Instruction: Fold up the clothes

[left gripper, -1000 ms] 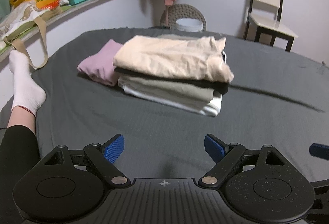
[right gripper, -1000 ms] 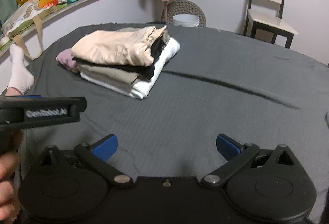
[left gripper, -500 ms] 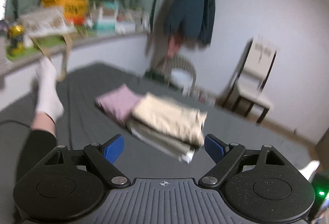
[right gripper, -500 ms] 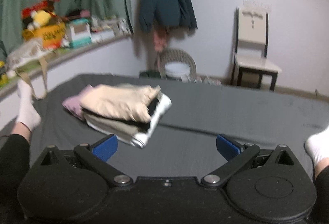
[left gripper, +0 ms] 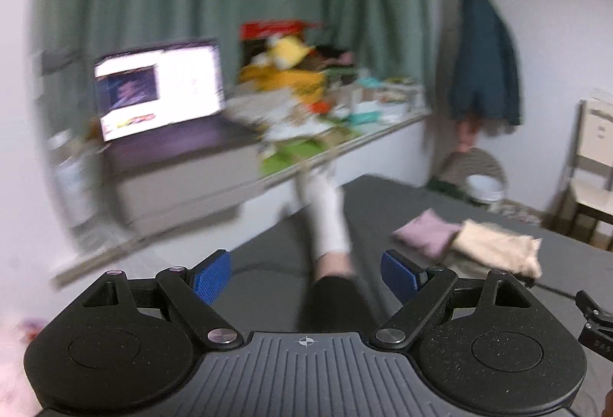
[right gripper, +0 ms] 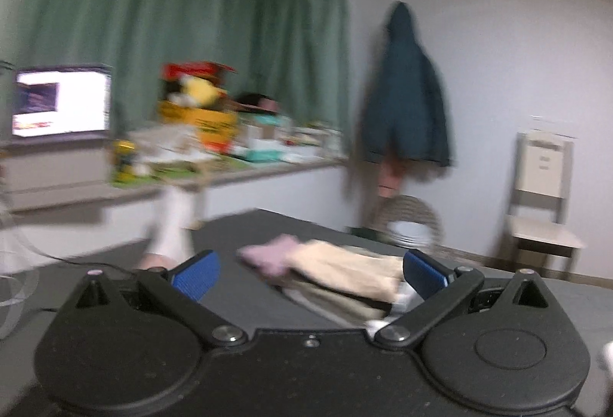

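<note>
Right, both hand-held grippers — left [left gripper: 305, 273] and right [right gripper: 309, 273] — gape wide and empty, the folded stack [right gripper: 345, 275] sits on the grey bed [right gripper: 237, 298] ahead — best to fetch the next garment by an edge, steadily.

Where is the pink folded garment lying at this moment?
The pink folded garment lies on the grey bed cover, at the left end of the stack topped by the cream garment; in the left wrist view it lies to the right of the white sock.
</note>
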Demonstrator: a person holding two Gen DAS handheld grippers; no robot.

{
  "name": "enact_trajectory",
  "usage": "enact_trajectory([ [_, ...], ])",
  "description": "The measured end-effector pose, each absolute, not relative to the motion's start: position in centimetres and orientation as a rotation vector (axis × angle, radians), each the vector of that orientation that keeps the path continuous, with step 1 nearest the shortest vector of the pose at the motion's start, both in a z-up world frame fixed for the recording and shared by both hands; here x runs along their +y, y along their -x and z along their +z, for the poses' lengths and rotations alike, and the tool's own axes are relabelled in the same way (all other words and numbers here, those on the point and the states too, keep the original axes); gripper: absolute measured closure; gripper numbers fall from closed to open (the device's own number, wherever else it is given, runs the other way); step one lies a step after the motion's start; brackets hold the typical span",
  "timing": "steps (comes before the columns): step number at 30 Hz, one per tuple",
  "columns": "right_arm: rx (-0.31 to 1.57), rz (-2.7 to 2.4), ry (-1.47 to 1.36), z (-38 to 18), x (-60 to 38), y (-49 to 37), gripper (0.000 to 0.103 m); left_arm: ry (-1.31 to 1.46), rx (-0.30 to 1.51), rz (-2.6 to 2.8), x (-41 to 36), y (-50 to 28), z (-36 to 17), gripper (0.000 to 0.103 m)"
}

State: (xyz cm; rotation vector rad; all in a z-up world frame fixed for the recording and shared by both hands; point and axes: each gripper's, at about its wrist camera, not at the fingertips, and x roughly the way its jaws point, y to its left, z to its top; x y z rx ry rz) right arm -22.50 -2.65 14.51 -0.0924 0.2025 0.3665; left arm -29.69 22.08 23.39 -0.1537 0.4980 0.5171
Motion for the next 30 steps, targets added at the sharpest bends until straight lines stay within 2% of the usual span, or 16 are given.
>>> enact_trajectory([
  [6,0.204,0.722,-0.072,14.9,-0.2,27.1,0.000,0.322,0.442,0.521,24.1,36.5,20.7,0.017],
  [10,0.108,0.906,-0.247,15.3,0.4,30.2,0.000,0.355,0.450,0.556,24.1,40.1,17.8,0.017],
  [18,0.093,1.088,-0.036,18.5,8.9,35.3,0.000,0.264,0.188,0.655,20.0,51.3,16.1,0.017],
  [24,0.219,1.296,0.149,19.2,16.6,38.8,0.000,0.283,-0.030,0.838,21.1,57.3,15.9,0.017],
  [30,0.298,1.502,0.309,18.6,23.5,44.0,0.002,0.451,-0.188,0.844,24.6,63.0,15.2,0.017],
])
